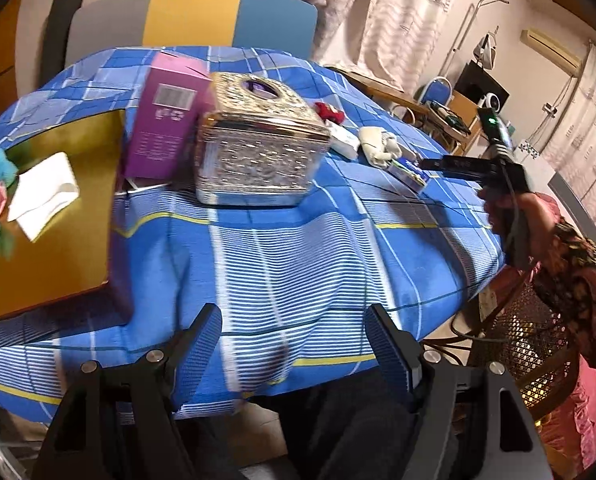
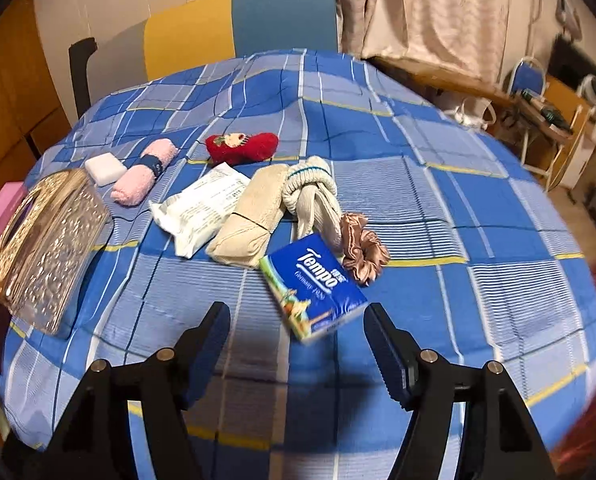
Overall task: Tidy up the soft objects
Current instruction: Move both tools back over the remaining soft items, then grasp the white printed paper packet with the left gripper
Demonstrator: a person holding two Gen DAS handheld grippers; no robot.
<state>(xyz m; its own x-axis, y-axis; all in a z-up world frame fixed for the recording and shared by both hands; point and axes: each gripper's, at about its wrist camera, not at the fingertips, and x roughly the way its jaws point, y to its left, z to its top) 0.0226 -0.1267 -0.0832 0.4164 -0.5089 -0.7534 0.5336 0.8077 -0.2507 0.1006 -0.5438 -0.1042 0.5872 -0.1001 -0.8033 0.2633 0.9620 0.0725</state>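
Blue checked tablecloth [image 2: 478,240] is strewn with soft items. Nearest the right gripper [image 2: 298,344], whose jaws stand apart and empty, the tissue pack [image 2: 314,284] lies just ahead; it is best straddled across its narrow width. The left gripper [image 1: 294,344] is spread wide too, holding nothing.

A table under a blue checked cloth [image 2: 478,208] filled the room's middle. Behind it stood a yellow-and-blue chair [image 2: 258,20]; pale curtains [image 2: 438,12] hung beyond, with a cluttered desk [image 2: 538,116] to its right.
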